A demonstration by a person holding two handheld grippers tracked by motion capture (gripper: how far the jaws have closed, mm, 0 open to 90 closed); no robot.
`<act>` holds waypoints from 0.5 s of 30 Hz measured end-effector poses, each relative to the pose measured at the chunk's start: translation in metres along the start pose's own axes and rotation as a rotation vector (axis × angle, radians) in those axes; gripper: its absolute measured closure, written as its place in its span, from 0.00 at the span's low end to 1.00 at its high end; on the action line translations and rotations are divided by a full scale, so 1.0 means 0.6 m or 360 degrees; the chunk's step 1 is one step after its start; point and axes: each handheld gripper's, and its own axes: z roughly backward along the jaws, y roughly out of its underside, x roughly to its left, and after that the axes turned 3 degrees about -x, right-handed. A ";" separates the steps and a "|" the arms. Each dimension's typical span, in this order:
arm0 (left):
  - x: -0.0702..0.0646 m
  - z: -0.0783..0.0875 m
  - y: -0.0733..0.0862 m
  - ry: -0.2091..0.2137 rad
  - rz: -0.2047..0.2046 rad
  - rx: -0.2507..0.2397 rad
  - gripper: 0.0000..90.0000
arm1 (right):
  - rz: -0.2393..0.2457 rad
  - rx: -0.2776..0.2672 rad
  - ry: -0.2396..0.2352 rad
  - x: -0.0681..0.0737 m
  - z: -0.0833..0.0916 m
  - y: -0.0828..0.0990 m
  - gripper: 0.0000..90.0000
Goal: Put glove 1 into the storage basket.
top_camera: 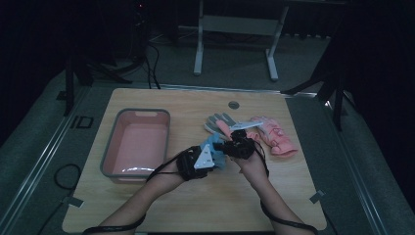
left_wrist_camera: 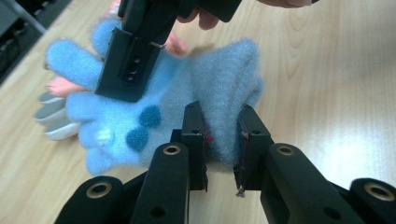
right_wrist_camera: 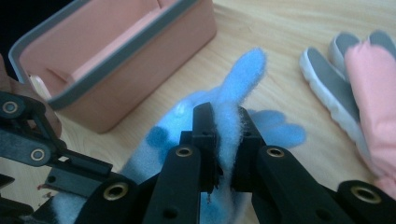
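Blue fleece glove (left_wrist_camera: 177,93) is held just above the wooden table (top_camera: 161,205), between the pink bin (top_camera: 108,147) and the grey and pink gloves (top_camera: 271,134). Soft, light and limp, it is pinched at the cuff by the left gripper (left_wrist_camera: 223,140) and along a finger by the right gripper (right_wrist_camera: 227,135); a sagging, unsteady load is judged likely, with open tabletop toward the bin.

- Room dim, dark surroundings.
- Light wood counter (top_camera: 147,205) with a round grommet (top_camera: 234,105) near its far edge.
- Grey carpet floor (top_camera: 235,73).
- White-legged table frame (top_camera: 240,24) behind.
- Black cables (top_camera: 149,63) trail at far left.
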 end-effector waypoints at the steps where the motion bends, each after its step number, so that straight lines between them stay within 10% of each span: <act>1: 0.004 0.005 0.000 -0.0013 0.0005 -0.0006 0.86 | 0.0004 0.0001 -0.0004 0.002 -0.001 -0.004 0.93; 15: 0.042 0.055 0.015 -0.0091 0.0047 0.0013 0.86 | 0.0064 -0.0014 -0.0051 0.033 -0.035 -0.068 0.93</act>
